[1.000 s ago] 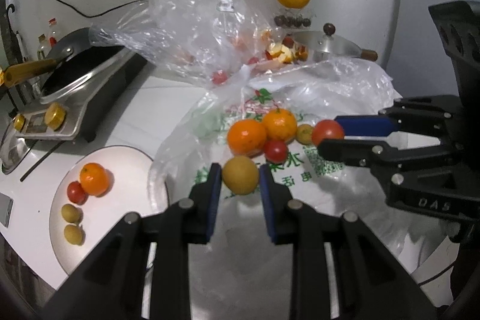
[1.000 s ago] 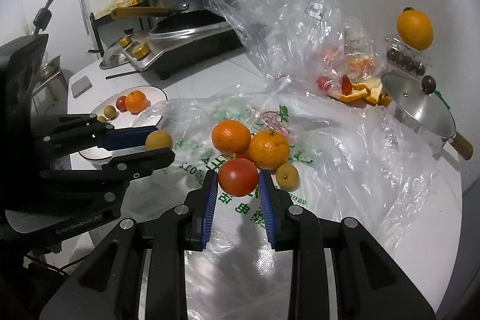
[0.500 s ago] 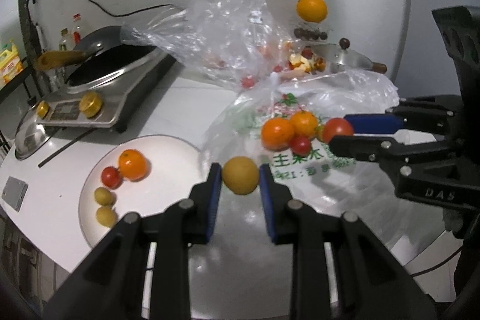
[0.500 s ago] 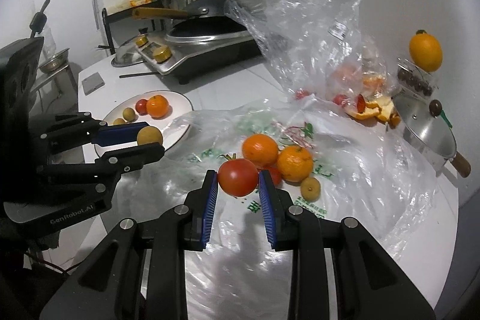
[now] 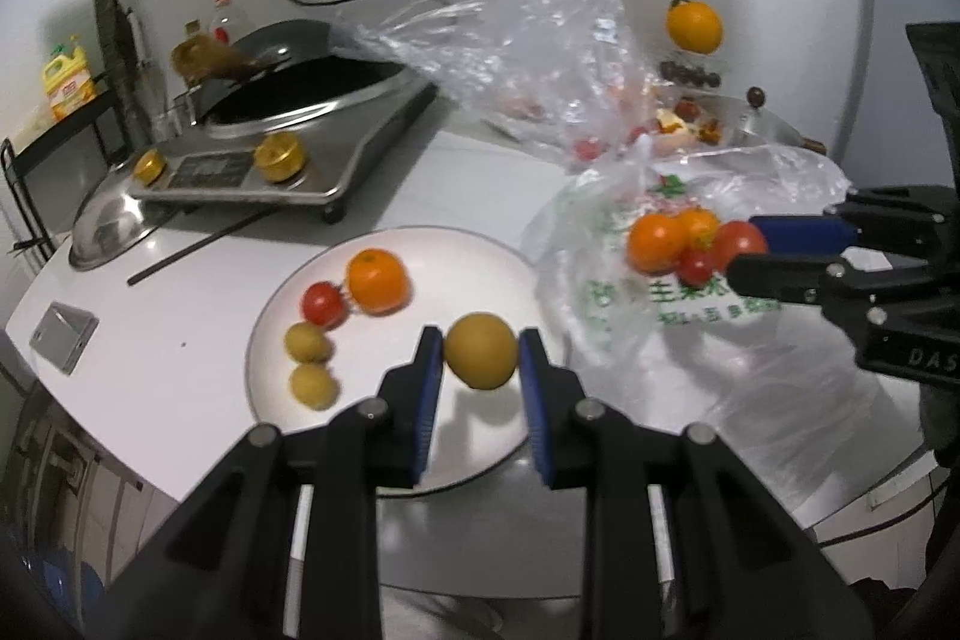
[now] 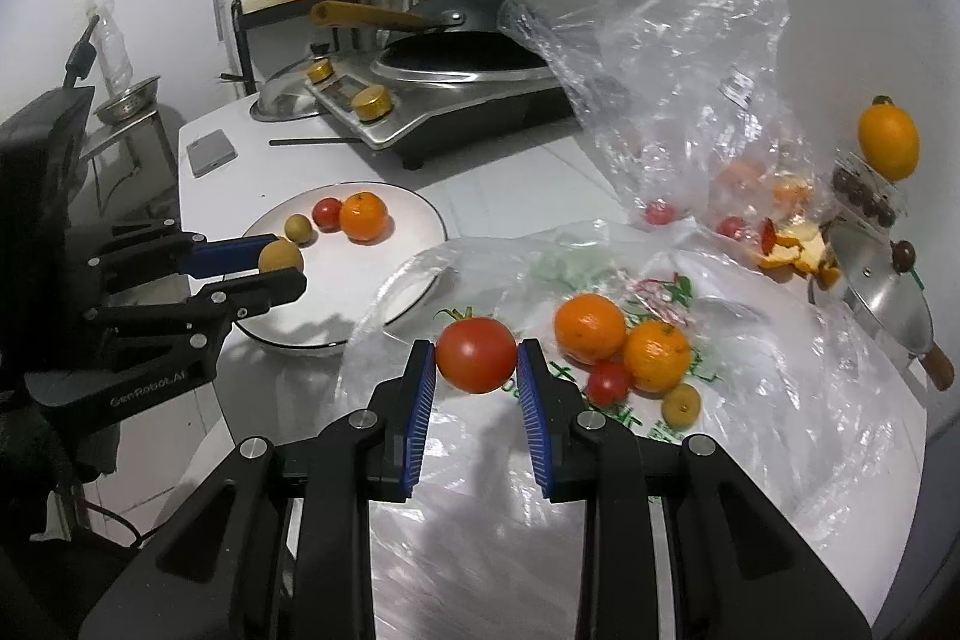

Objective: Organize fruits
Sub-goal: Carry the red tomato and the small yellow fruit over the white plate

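Now the left gripper (image 5: 481,353) is carrying a yellow-brown fruit (image 5: 480,350), clamped between its pads, over the near side of the white plate (image 5: 456,244) at centre frame. Better to lower it onto bare plate, clear of the four fruits at left, before releasing. Meanwhile the right gripper (image 6: 475,363) is clamping a tomato (image 6: 476,353) above the plastic bag (image 6: 750,430).

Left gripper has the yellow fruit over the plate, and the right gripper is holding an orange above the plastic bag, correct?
Not quite. The right gripper holds a red tomato, not an orange, as the right wrist view shows. The left gripper does hold the yellow fruit over the plate.
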